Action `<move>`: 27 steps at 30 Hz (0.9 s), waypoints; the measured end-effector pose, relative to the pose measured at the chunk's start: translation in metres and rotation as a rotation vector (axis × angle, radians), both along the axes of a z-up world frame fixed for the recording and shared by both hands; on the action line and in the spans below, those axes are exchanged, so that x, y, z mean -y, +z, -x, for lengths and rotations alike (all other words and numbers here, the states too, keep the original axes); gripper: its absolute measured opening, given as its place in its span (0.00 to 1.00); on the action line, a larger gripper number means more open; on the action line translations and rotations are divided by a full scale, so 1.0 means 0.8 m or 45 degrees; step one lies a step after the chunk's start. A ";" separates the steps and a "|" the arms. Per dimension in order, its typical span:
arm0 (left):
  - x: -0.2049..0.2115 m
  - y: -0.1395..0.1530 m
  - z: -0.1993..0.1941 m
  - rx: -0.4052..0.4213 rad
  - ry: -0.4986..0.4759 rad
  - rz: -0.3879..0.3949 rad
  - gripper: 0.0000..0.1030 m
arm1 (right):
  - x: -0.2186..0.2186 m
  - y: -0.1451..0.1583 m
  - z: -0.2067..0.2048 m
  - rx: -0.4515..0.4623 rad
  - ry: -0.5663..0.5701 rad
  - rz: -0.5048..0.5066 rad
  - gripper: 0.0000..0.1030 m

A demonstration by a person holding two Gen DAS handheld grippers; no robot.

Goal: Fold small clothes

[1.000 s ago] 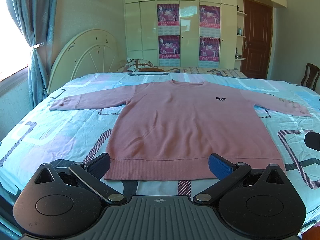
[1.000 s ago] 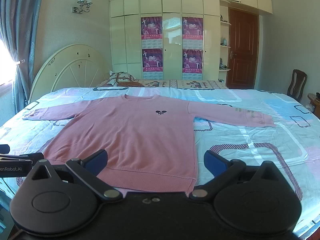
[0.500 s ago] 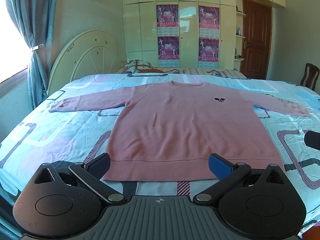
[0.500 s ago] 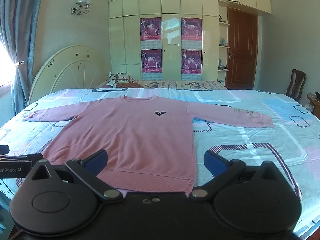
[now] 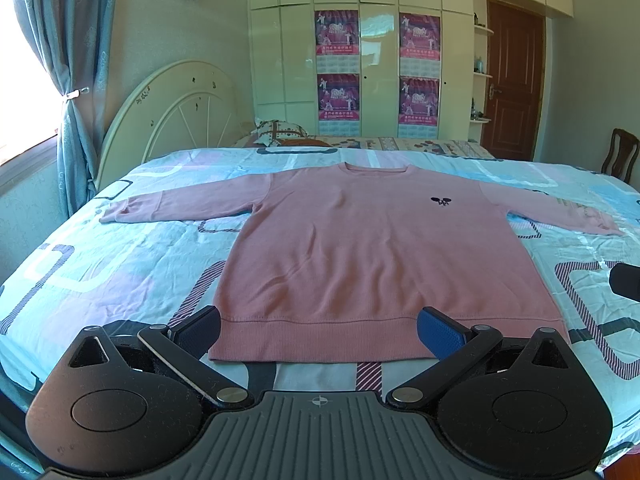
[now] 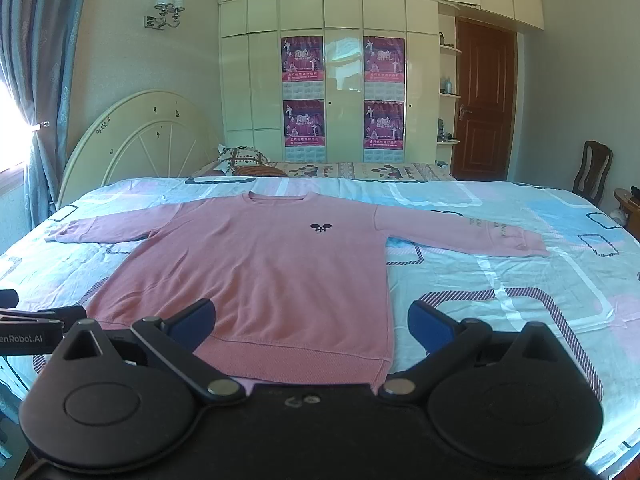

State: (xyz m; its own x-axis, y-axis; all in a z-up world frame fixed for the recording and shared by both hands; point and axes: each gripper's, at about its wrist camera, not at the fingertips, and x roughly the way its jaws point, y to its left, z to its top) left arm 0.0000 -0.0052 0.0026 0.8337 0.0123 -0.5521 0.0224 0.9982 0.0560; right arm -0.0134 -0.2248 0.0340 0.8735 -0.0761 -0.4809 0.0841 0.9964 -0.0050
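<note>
A pink long-sleeved sweater lies flat on the bed, front up, both sleeves spread out sideways and a small dark emblem on its chest. My left gripper hovers open just before the ribbed hem, over the hem's left part, its blue pads wide apart with nothing between them. My right gripper is open too, above the hem's right corner. Neither touches the cloth. Each gripper's edge shows in the other's view.
The bed has a light blue and pink patterned sheet. A cream headboard stands at the left, a pillow beyond the sweater. Wardrobe doors with posters, a brown door and a chair line the far side.
Both views shift only slightly; the sweater lies as before and both grippers stay open in about the same place.
</note>
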 end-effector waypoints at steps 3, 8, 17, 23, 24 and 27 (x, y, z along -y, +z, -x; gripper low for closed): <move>-0.001 0.000 0.001 -0.001 0.003 0.002 1.00 | 0.000 0.000 0.000 0.000 0.000 0.001 0.99; 0.000 0.000 0.001 0.000 0.004 0.000 1.00 | 0.000 0.000 0.000 0.001 0.000 0.000 0.99; 0.000 -0.001 -0.003 -0.005 0.002 -0.001 1.00 | 0.001 0.000 0.000 -0.003 -0.003 -0.001 0.99; 0.000 -0.002 -0.013 -0.010 -0.009 0.006 1.00 | 0.004 -0.005 -0.007 -0.006 -0.017 -0.004 0.99; -0.001 -0.002 -0.016 -0.014 -0.016 0.014 1.00 | 0.004 -0.005 -0.009 -0.006 -0.021 -0.004 0.99; -0.005 -0.004 -0.025 -0.026 -0.015 0.059 1.00 | 0.005 -0.008 -0.019 -0.010 -0.034 0.005 0.99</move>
State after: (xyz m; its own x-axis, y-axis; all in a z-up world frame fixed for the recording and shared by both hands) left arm 0.0204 -0.0015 -0.0004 0.8223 -0.0234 -0.5685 0.0347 0.9994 0.0091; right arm 0.0016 -0.2291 0.0276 0.8673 -0.1013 -0.4875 0.1108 0.9938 -0.0093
